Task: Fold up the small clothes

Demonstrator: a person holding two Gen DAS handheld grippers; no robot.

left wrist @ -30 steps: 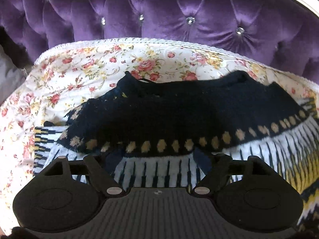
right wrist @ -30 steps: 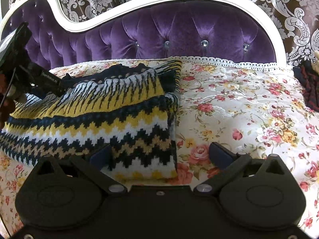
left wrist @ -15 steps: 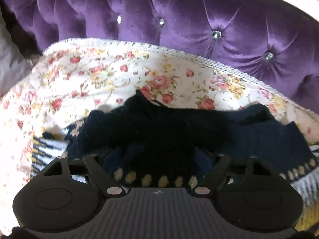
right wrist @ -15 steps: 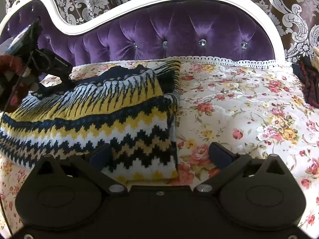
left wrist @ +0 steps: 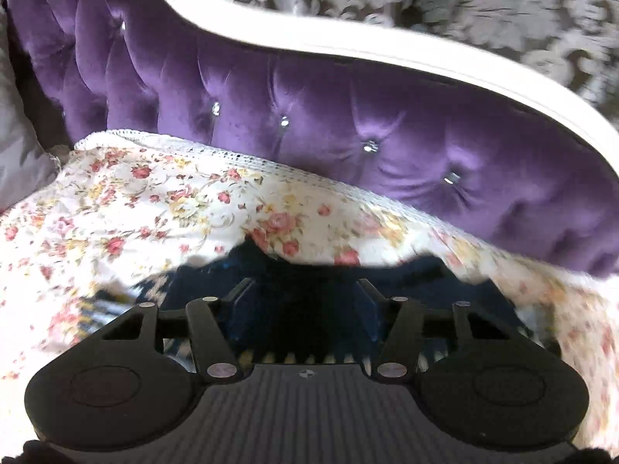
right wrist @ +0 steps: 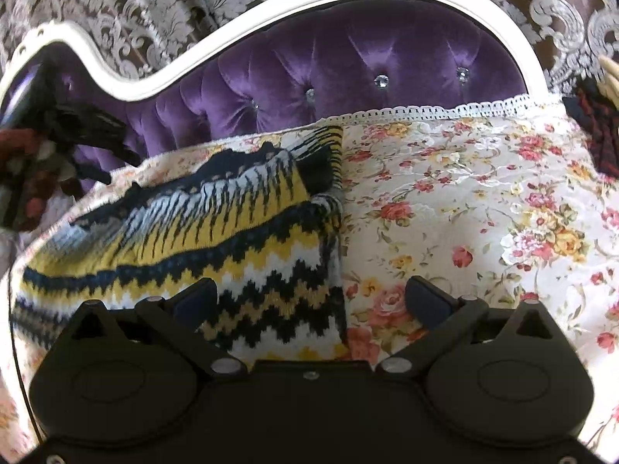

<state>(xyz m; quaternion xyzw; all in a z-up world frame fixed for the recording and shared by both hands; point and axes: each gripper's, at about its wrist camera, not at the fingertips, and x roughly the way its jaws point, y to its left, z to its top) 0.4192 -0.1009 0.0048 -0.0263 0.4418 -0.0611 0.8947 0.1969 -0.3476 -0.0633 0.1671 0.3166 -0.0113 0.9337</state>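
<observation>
A knitted sweater (right wrist: 232, 232) with yellow, white and navy zigzag bands lies folded on the left half of the floral bedspread (right wrist: 464, 212). My left gripper (left wrist: 303, 290) has the sweater's dark navy top part (left wrist: 425, 282) bunched between its fingers. Its jaws are closing on that fabric, which rises with it. In the right wrist view the left gripper (right wrist: 77, 131) sits above the sweater's far left end, which is blurred. My right gripper (right wrist: 311, 295) stands open low over the sweater's near right corner, holding nothing.
A purple tufted headboard (right wrist: 329, 77) with a white frame runs behind the bed. A dark red-and-black garment (right wrist: 595, 131) lies at the far right edge. A patterned sleeve (right wrist: 23, 170) shows at the left. The bedspread's right half holds only its flower print.
My left gripper narrowed its jaws around the navy top part and rose, tilting toward the headboard. The sweater's left end shifted with it. The right gripper rolled slightly and stayed in place.
</observation>
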